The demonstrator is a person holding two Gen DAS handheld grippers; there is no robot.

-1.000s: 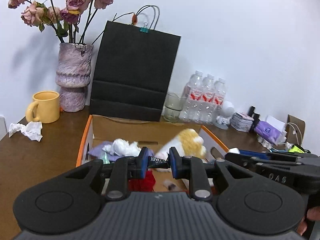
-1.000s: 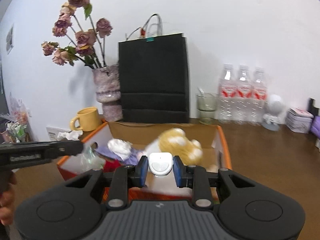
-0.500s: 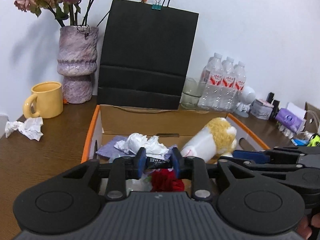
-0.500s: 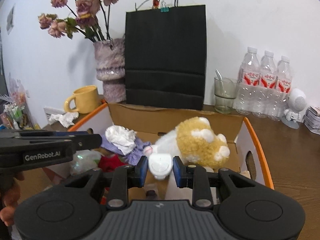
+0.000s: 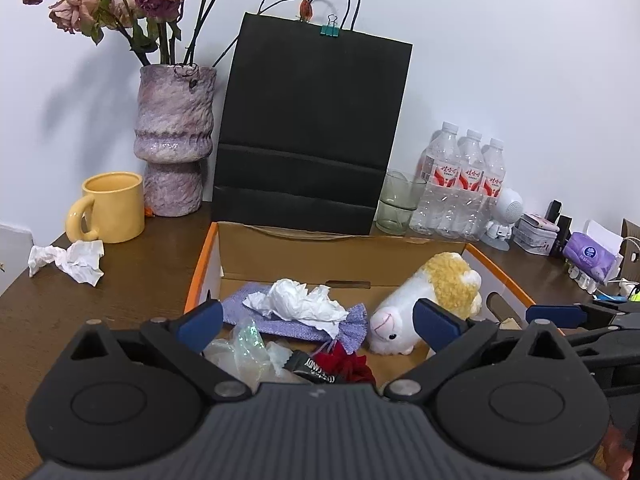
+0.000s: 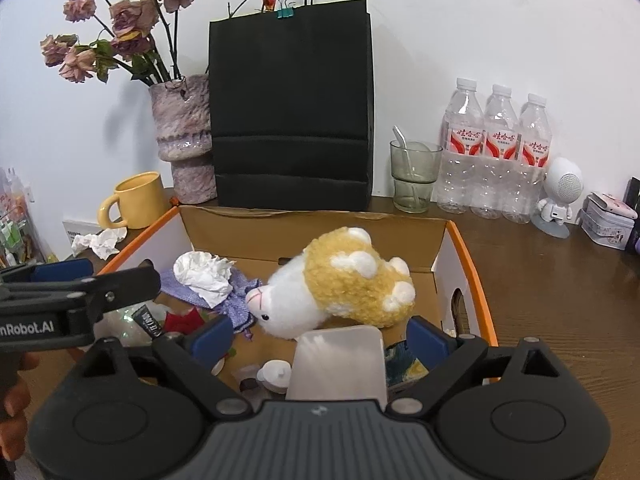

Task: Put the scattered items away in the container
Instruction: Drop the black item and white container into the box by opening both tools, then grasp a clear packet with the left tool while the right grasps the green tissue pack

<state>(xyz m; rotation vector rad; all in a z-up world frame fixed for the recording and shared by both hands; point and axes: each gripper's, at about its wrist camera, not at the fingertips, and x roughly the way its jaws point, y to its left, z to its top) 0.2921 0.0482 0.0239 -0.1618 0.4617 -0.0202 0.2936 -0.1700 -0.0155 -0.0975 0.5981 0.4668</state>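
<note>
An open cardboard box with orange rims (image 5: 200, 268) (image 6: 468, 256) holds a white and yellow plush toy (image 5: 432, 300) (image 6: 344, 288), crumpled tissue (image 5: 298, 298) (image 6: 206, 274), a purple cloth (image 5: 352, 324), red fabric (image 5: 348, 364) and clear plastic (image 5: 244, 348). My left gripper (image 5: 318, 324) is open above the box; a black candy wrapper (image 5: 316, 368) lies below it. My right gripper (image 6: 318, 332) is open above the box; a small white object (image 6: 276, 374) lies below it beside a pale rectangular item (image 6: 338, 364).
On the brown table (image 5: 120, 280) behind the box stand a black paper bag (image 5: 312, 132), a vase of dried roses (image 5: 172, 140), a yellow mug (image 5: 110, 206), a glass (image 6: 414, 178) and water bottles (image 6: 496, 156). Crumpled tissue (image 5: 70, 260) lies left of the box. Small items sit far right.
Both grippers have opened. The black candy wrapper left the left gripper and the small white object left the right gripper; both now lie in the box.
</note>
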